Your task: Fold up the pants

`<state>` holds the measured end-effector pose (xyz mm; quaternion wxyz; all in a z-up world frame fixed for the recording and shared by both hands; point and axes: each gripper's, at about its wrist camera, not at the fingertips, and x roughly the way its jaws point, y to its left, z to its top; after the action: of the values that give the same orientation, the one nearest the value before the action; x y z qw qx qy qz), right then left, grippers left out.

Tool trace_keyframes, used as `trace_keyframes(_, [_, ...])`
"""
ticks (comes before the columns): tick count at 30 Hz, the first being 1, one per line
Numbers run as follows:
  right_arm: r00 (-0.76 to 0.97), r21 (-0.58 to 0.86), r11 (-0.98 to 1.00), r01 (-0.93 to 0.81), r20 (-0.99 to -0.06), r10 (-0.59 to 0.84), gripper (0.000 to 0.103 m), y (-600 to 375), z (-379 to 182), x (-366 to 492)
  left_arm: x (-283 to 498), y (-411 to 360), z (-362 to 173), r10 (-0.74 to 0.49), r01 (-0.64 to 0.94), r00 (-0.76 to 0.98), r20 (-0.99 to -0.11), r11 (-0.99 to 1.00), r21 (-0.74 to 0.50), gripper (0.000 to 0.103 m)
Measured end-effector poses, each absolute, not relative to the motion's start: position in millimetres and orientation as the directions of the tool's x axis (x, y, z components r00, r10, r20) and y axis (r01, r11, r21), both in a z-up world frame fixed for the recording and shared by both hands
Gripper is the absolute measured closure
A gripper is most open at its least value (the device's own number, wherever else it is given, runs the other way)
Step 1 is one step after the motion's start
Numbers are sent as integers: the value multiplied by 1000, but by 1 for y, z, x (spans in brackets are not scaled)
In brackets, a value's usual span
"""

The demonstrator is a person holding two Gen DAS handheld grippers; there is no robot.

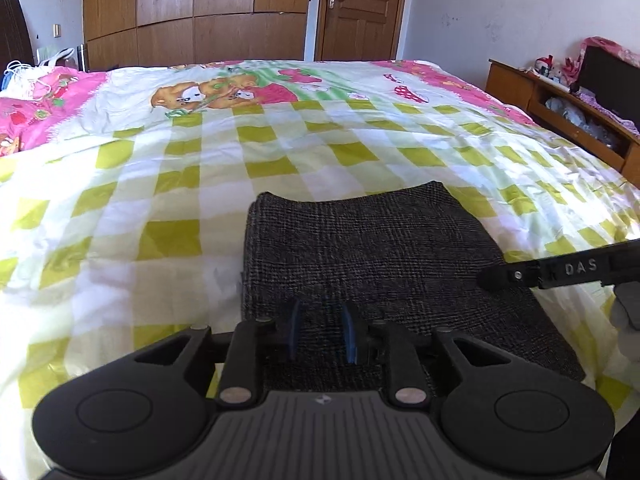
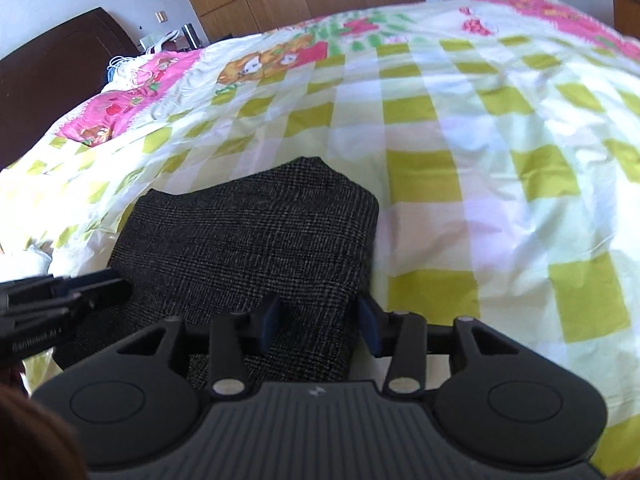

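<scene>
The dark grey checked pants (image 1: 368, 256) lie folded into a compact rectangle on the bed, also seen in the right wrist view as pants (image 2: 248, 240). My left gripper (image 1: 322, 330) hovers low over their near edge. Its blue pads (image 1: 294, 328) stand a little apart and the cloth lies flat beneath them, unpinched. My right gripper (image 2: 320, 322) is open wider and straddles the near right edge of the pants, its pads clear of the cloth. Each gripper shows in the other's view: the right gripper (image 1: 496, 278) at the pants' right side, the left gripper (image 2: 80, 288) at their left.
The bed cover (image 1: 180, 168) is checked yellow-green and white with a pink cartoon border and spreads wide beyond the pants. A wooden wardrobe (image 1: 192, 8) and door (image 1: 360, 8) stand behind. A low wooden shelf (image 1: 560, 96) lines the right side; a dark headboard (image 2: 48, 80) stands at the left.
</scene>
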<state>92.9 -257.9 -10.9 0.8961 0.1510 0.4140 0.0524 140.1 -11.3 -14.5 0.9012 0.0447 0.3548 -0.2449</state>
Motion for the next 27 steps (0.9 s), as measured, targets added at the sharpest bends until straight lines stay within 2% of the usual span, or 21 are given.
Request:
trace_keyframes(3, [645, 345, 938, 36, -725, 242, 74, -265, -12, 97, 140, -16, -12, -420, 485, 615, -668, 869, -99, 68])
trace_keyframes(5, [637, 359, 933, 36, -727, 256, 77, -271, -13, 102, 141, -19, -12, -434, 488, 603, -669, 864, -122, 67])
trace_keyframes(11, [623, 288, 957, 23, -753, 212, 79, -274, -19, 130, 128, -42, -20, -396, 501, 635, -663, 865, -36, 54])
trace_keyframes(15, [640, 224, 974, 31, -753, 152, 79, -274, -1, 124, 120, -43, -10, -397, 499, 629, -668, 865, -44, 54])
trace_keyframes(18, [685, 192, 981, 35, -719, 116, 78, -269, 23, 97, 110, -41, -4, -386, 491, 637, -668, 870, -35, 54])
trace_keyframes(21, [701, 202, 979, -17, -696, 156, 77, -252, 34, 68, 102, -42, -7, -362, 487, 631, -686, 873, -14, 54])
trace_keyframes(24, [676, 201, 977, -77, -710, 200, 79, -227, 27, 45, 97, -46, -13, -338, 477, 631, -698, 879, 6, 54])
trace_keyframes(27, [639, 130, 990, -59, -757, 138, 82, -213, 4, 46, 94, -50, -13, -324, 469, 631, -705, 883, 14, 54])
